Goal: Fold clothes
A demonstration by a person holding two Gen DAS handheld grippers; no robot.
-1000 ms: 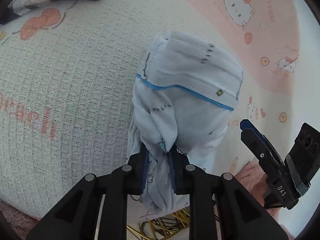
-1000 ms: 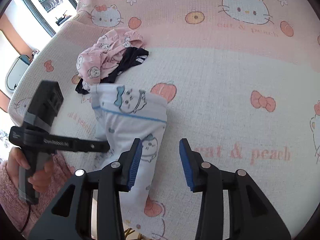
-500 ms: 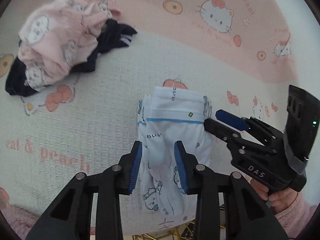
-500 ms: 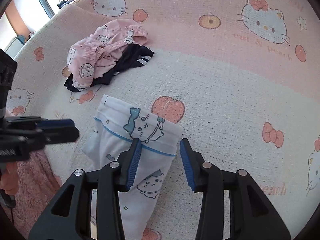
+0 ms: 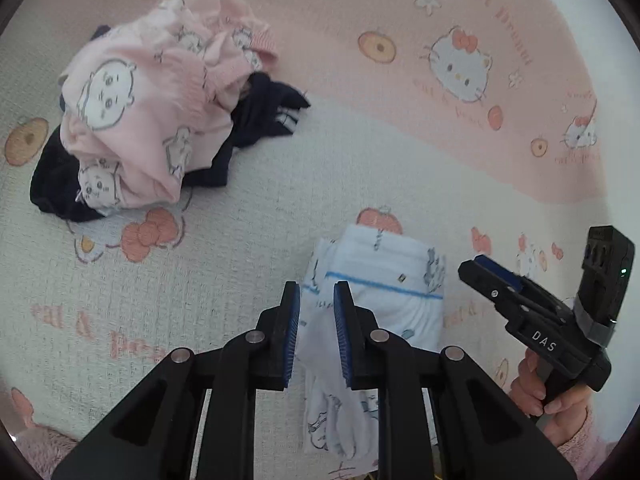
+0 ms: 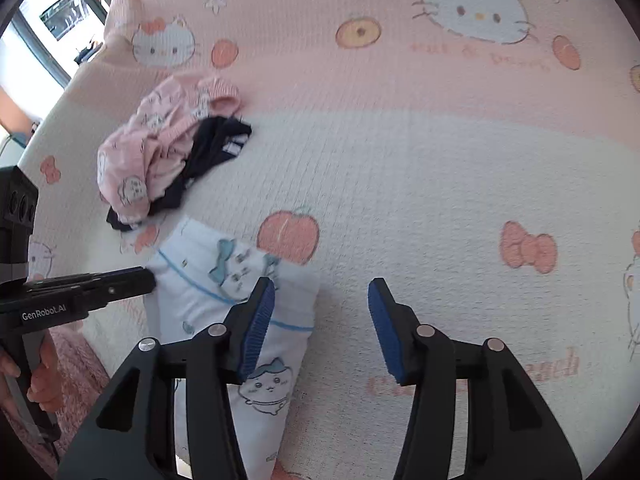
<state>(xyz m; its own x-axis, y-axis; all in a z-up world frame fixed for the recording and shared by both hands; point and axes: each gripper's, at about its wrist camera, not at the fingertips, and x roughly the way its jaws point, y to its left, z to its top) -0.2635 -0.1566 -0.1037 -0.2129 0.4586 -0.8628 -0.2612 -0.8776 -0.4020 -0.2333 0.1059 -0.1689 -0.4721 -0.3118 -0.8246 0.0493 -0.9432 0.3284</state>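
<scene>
**White clothes folded on the bed**

The white clothes [image 5: 376, 300] lie folded in a neat bundle near the bed's [image 5: 240, 264] edge. They have a blue line and little cartoon faces.

The left gripper [image 5: 316, 332] has a small gap and holds nothing. The right gripper [image 6: 322, 328] is wide apart, empty, beside the bundle.

A pink and dark pile [image 5: 152, 128] sits crumpled further back, maybe waiting to be folded.

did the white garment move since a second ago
Yes. The white garment was bunched in the left claw; it now lies on the blanket, top edge beside the peach print.
</scene>
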